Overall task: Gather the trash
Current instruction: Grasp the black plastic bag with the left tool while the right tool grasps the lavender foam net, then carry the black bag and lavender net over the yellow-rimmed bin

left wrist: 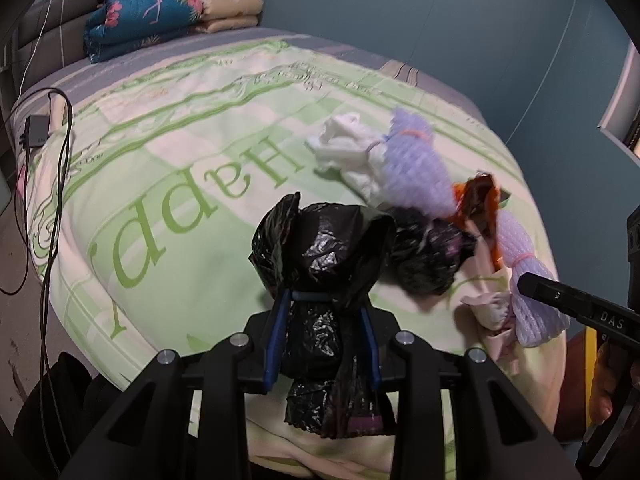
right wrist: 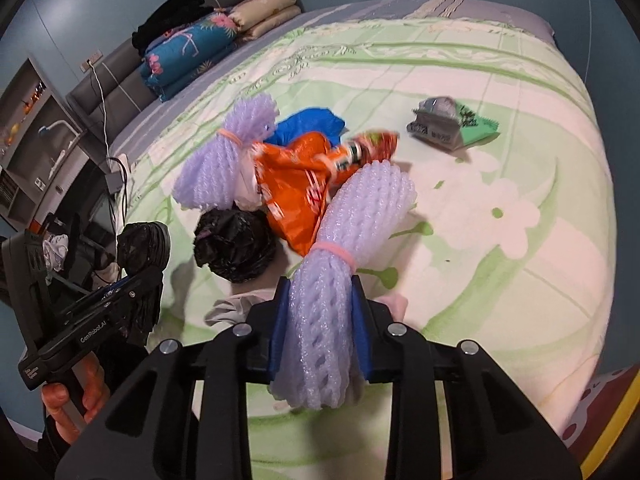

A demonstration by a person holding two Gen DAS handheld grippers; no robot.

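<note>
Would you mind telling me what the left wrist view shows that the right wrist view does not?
Only the left wrist view shows the white crumpled tissue. Only the right wrist view shows the blue bag and the grey and green wrapper. Both show the black bag in the left hand-held gripper, the purple foam bundle in the right hand-held gripper, and a loose black bag.
</note>
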